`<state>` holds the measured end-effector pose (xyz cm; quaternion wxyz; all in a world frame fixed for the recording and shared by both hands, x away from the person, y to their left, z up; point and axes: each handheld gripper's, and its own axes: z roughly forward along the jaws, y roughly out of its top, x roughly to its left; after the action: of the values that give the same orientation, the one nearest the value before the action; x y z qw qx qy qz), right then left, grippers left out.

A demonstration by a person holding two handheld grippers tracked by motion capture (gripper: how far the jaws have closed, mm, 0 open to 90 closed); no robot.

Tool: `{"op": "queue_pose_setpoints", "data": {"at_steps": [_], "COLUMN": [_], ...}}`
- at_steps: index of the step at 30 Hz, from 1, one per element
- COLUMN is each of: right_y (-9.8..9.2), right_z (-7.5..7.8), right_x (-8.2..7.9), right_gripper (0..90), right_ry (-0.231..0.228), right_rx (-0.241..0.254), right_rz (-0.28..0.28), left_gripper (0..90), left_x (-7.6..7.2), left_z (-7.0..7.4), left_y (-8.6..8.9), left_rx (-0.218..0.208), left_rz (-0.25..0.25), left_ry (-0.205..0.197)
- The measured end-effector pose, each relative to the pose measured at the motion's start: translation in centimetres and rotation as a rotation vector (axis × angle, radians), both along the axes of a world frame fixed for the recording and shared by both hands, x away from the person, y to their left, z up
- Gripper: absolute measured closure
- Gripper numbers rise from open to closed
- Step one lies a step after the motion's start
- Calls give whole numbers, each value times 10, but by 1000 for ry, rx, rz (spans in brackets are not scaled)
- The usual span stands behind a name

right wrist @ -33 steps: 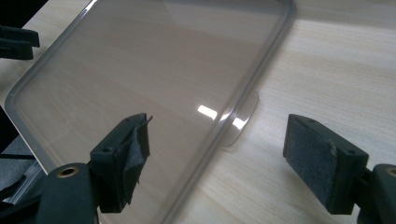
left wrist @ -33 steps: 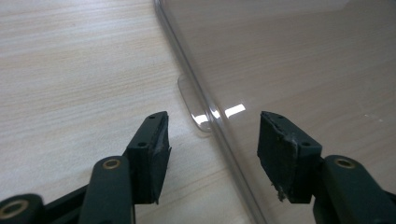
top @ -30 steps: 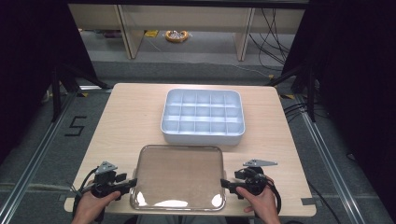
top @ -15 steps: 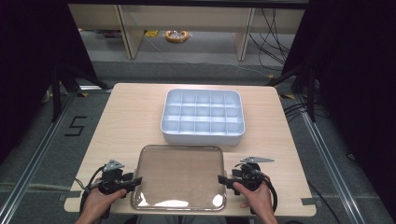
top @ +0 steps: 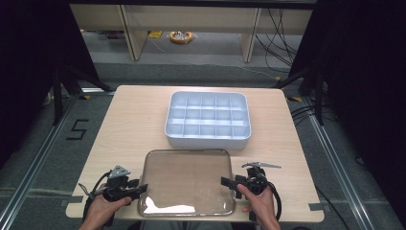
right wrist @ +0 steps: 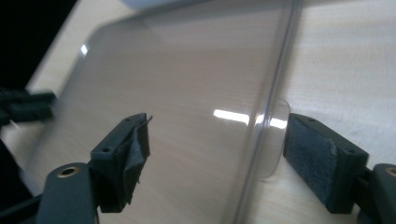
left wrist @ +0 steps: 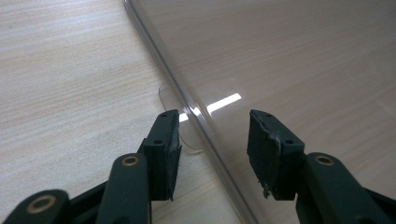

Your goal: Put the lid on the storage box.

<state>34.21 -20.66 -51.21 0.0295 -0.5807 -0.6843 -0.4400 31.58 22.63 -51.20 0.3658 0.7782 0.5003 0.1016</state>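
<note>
Black rubber pads on the left hand-held gripper (left wrist: 212, 144) are standing apart, released, straddling the left rim of the clear plastic lid (left wrist: 299, 65) right where a small tab (left wrist: 180, 126) is jutting out over the wood. The right hand-held gripper (right wrist: 219, 156) is doing the same on the opposite side: its jaws are spread wide on either side of the lid's right rim and its own tab (right wrist: 275, 140), gripping nothing yet. In the high view both hand-held grippers, left (top: 136, 188) and right (top: 229, 183), are sitting at the lid's two short edges, with the person's hands coming in from the near side.

Judging by this, the approach is finished and the squeeze is what is coming next; the lid (top: 186, 181) is lying flat on the near part of the desk (top: 129, 120), not lifted. Just beyond it, close but apart, the white compartment tray (top: 208, 120) is waiting uncovered, so closing on the tabs, raising the lid and setting it over the tray all seem to be left.

Pale wood-grain is covering the desk. Around it, grey floor, black curtains at the sides, and cables (top: 282, 28) are trailing near a shelf unit at the back.
</note>
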Motion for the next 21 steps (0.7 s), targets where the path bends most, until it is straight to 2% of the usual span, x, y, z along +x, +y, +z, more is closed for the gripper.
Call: {"op": "queue_pose_setpoints", "data": {"at_steps": [1, 2, 3, 4, 6, 7, 9, 10, 11, 12, 13, 14, 15, 17, 19, 21], "right_y": [-1, -4, -4, -5, -6, -7, -9, -7, -11, -11, -12, -11, -11, -14, -15, -14], "right_z": [-1, -2, -2, -5, -3, -4, -5, -1, -6, -6, -6, -1, -1, -5, -6, -7], "right_x": [-1, -5, -5, -6, -10, -10, -12, -18, -16, -17, -18, -22, -22, -23, -23, -27], "right_gripper": [247, 275, 275, 291, 354, 368, 413, 443, 450, 477, 501, 510, 519, 551, 551, 562], "right_ry": [8, 44, 44, 21, 49, 24, 46, 106, 35, 60, 48, 114, 119, 59, 66, 77], "right_rx": [30, 88, 88, 90, 92, 92, 113, 159, 140, 152, 170, 193, 204, 204, 206, 225], "right_rz": [-21, -48, -48, -47, -66, -44, -53, -82, -49, -72, -64, -93, -89, -65, -63, -64], "left_gripper": [527, 527, 527, 527, 525, 523, 519, 517, 517, 517, 517, 517, 517, 516, 513, 510], "left_x": [0, 0, 0, 0, 0, 0, 0, 0, 0, 0, 0, 0, 0, 0, 0, -1], "left_z": [0, 2, 2, 2, 2, 2, 2, 2, 2, 2, 3, 2, 1, 2, 2, 3], "left_y": [1, 4, 3, 4, 5, 6, 8, 8, 10, 10, 11, 12, 12, 14, 15, 15], "left_rx": [3, 32, 29, 29, 40, 36, 39, 31, 40, 28, 32, 32, 21, 32, 29, 34], "left_rz": [-3, -30, -22, -23, -28, -29, -18, -23, -20, -11, -12, -15, -12, -15, -8, -2], "left_ry": [6, 16, 18, 14, 12, 15, 11, 18, 15, 24, 31, 22, 16, 23, 38, 32]}}
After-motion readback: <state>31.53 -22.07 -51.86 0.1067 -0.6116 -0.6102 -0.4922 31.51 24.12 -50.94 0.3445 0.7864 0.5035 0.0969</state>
